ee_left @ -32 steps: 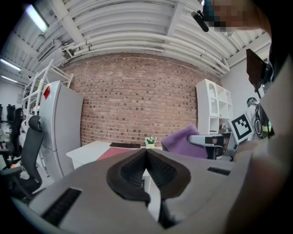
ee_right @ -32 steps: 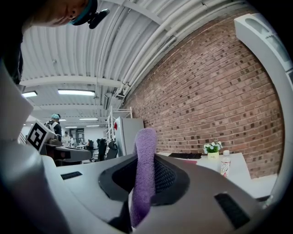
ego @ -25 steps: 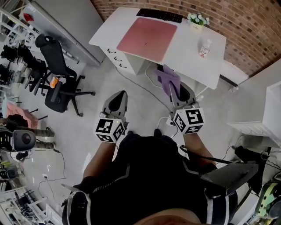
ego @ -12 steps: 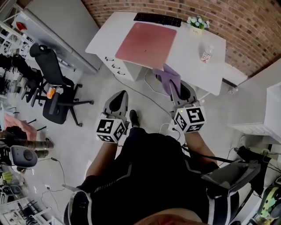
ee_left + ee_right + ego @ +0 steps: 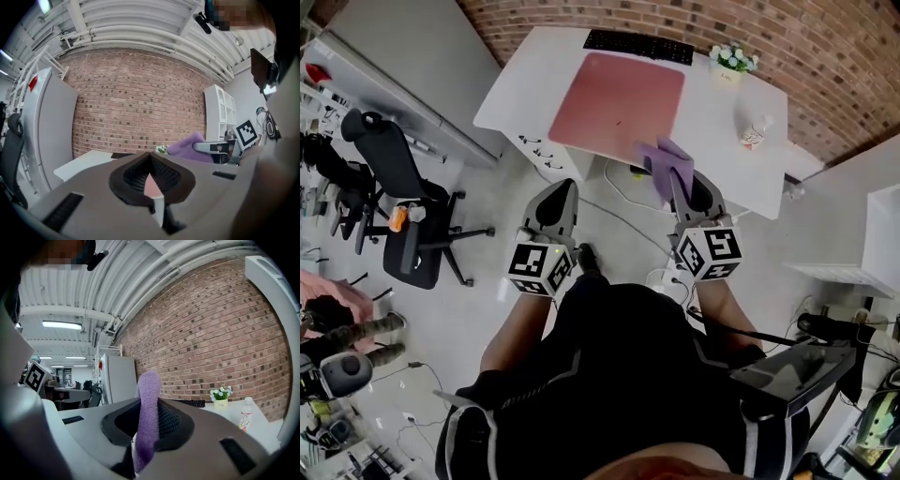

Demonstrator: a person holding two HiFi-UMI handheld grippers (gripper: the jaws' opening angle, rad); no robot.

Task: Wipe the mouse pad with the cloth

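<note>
A pink mouse pad point(image 5: 619, 101) lies on the white desk point(image 5: 525, 80), ahead of me. My right gripper point(image 5: 677, 180) is shut on a purple cloth point(image 5: 666, 161), which hangs over the desk's near edge, just short of the pad's near right corner. In the right gripper view the cloth point(image 5: 147, 394) stands up between the jaws. My left gripper point(image 5: 556, 202) is shut and holds nothing; it hovers over the floor, short of the desk. Its own view shows the cloth point(image 5: 188, 149) in the right gripper point(image 5: 212, 147) off to the right.
A black keyboard point(image 5: 639, 45), a small flower pot point(image 5: 731, 61) and a bottle point(image 5: 756, 131) stand on the desk behind and right of the pad. Cables point(image 5: 623, 192) trail under the desk. An office chair point(image 5: 394, 220) is at the left, a white shelf point(image 5: 874, 239) at the right.
The person has stepped toward the desk, so it sits nearer and larger in view. Both grippers moved forward, and the cloth now reaches the desk's front edge.
</note>
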